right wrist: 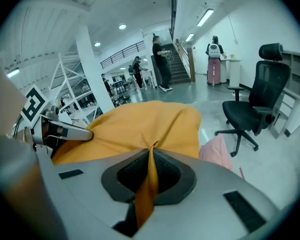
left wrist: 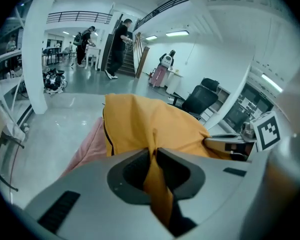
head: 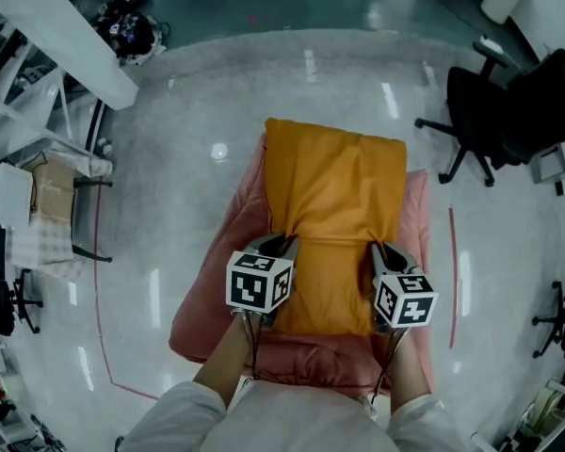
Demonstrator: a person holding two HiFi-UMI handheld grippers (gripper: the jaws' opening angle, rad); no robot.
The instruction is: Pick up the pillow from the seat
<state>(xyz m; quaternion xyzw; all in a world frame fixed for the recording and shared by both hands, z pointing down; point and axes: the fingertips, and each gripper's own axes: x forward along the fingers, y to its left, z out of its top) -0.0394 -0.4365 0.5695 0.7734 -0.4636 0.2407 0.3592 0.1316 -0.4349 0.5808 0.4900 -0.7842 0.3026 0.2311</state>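
An orange pillow (head: 334,196) lies lengthwise over a pink padded seat (head: 207,309), and I hold it by its near end with both grippers. My left gripper (head: 281,245) is shut on a fold of the orange fabric at the pillow's left edge; in the left gripper view the cloth (left wrist: 150,124) is pinched between the jaws of the left gripper (left wrist: 154,151). My right gripper (head: 381,250) is shut on a fold at the right edge, and in the right gripper view the pillow (right wrist: 140,126) is pinched in the right gripper (right wrist: 151,151). Whether the pillow still touches the seat is unclear.
A black office chair (head: 480,111) stands on the shiny floor to the far right. A white pillar (head: 66,36) and a metal rack with boxes (head: 47,186) are at the left. People (left wrist: 120,44) stand by stairs far off. A red line (head: 99,281) marks the floor.
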